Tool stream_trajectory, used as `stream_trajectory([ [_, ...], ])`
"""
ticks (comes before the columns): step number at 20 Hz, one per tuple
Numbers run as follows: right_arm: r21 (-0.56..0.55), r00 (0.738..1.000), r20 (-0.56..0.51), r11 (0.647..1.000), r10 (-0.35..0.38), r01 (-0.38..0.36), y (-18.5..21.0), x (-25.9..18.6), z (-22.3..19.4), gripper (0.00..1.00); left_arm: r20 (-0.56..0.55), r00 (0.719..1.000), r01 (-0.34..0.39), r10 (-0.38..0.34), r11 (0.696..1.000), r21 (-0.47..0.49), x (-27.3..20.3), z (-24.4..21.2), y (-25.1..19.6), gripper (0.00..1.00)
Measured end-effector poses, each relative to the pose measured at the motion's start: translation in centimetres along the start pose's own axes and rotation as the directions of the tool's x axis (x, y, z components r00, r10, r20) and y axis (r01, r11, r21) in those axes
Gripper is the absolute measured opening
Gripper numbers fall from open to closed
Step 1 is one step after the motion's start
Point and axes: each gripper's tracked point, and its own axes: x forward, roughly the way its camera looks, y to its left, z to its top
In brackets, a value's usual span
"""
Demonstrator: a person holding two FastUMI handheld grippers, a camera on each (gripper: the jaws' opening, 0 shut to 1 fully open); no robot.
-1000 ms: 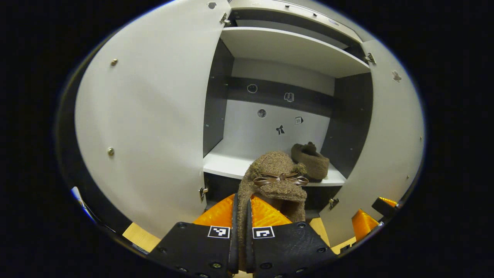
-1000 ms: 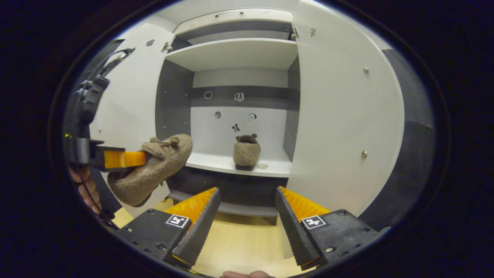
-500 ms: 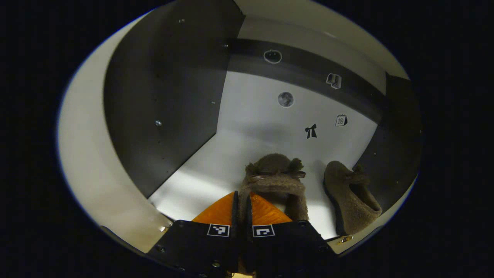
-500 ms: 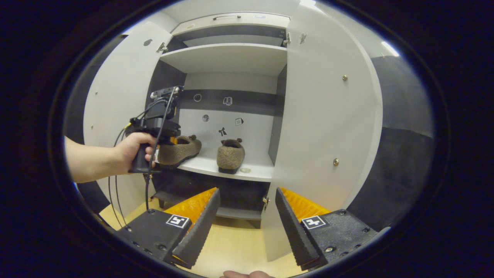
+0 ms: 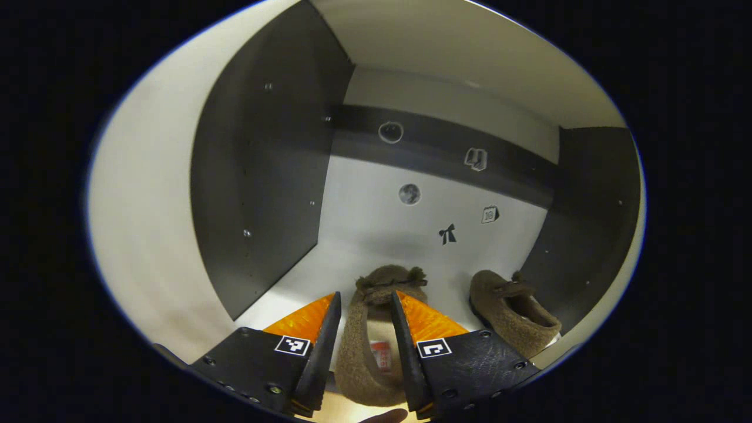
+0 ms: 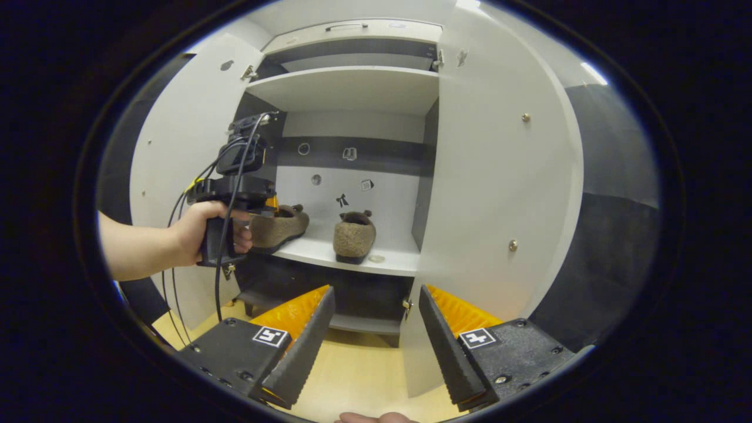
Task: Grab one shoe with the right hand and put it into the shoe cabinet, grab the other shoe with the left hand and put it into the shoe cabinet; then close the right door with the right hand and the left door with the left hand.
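Two fuzzy brown slippers stand side by side on the white middle shelf (image 6: pixel 320 252) of the shoe cabinet. One slipper (image 5: pixel 367 358) lies between the fingers of my left gripper (image 5: pixel 363 317), which is open, heel toward the camera. The other slipper (image 5: pixel 511 305) sits just to its right. In the right gripper view, the left gripper (image 6: pixel 258 200) is reaching into the cabinet at the left slipper (image 6: pixel 285 223), and the other slipper (image 6: pixel 354 235) rests mid-shelf. My right gripper (image 6: pixel 376 311) hangs open and empty in front of the cabinet, low above the wooden floor.
Both cabinet doors stand open: the left door (image 6: pixel 182 147) behind the hand (image 6: pixel 194 235) holding the left gripper, the right door (image 6: pixel 499 194) close to my right gripper. An upper shelf (image 6: pixel 352 88) and a lower shelf (image 6: pixel 358 322) are bare. Dark side walls (image 5: pixel 264 188) flank the compartment.
The left gripper carried the slipper into the cabinet, set it on the shelf beside the other one, and opened its fingers. The right gripper has barely moved.
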Motion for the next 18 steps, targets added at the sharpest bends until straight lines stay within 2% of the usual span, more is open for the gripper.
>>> stream_trajectory([
  [2, -0.006, 1.000, 0.022, 1.000, 0.001, -0.001, 0.0, -0.1, 0.5, 0.92, 0.103, 0.994, 0.036, -0.039, 0.999, 0.027, -3.8, 1.7, -1.2, 0.52],
  [4, -0.011, 0.999, 0.034, 1.000, 0.000, 0.000, -0.1, -0.3, 0.8, 0.92, 0.205, 0.976, 0.069, -0.072, 0.997, 0.019, -8.2, 3.3, -2.6, 0.62],
  [6, -0.010, 0.999, 0.034, 1.000, -0.002, 0.002, -0.3, -0.3, 0.8, 0.92, 0.227, 0.968, 0.100, -0.103, 0.995, 0.025, -12.4, 3.5, -3.0, 0.73],
  [7, -0.006, 0.999, 0.035, 1.000, -0.001, 0.001, -0.3, -0.2, 0.7, 0.95, 0.211, 0.970, 0.112, -0.116, 0.993, 0.032, -14.3, 2.8, -3.0, 0.91],
  [8, -0.001, 0.999, 0.037, 1.000, -0.002, 0.002, -0.3, -0.2, 0.7, 0.92, 0.195, 0.974, 0.105, -0.113, 0.993, 0.051, -16.1, 1.7, -2.9, 0.93],
  [10, 0.000, 0.999, 0.037, 1.000, 0.002, -0.002, -0.1, 0.0, 0.6, 0.95, 0.188, 0.980, 0.052, -0.070, 0.994, 0.101, -19.3, -0.2, -1.8, 0.94],
  [13, -0.005, 0.999, 0.036, 1.000, 0.024, -0.024, 0.6, -0.1, 0.6, 0.95, 0.178, 0.982, 0.035, -0.062, 0.988, 0.152, -22.3, -2.5, -1.2, 0.94],
  [14, -0.010, 0.999, 0.038, 0.999, 0.035, -0.034, 0.9, -0.1, 0.7, 0.92, 0.163, 0.985, 0.033, -0.059, 0.987, 0.158, -22.6, -3.1, -1.0, 0.94],
  [18, -0.024, 0.993, 0.101, 0.998, 0.066, -0.063, 1.2, -1.7, 3.2, 0.92, 0.078, 0.996, 0.031, -0.040, 0.994, 0.108, -21.4, -4.9, -0.2, 0.95],
])
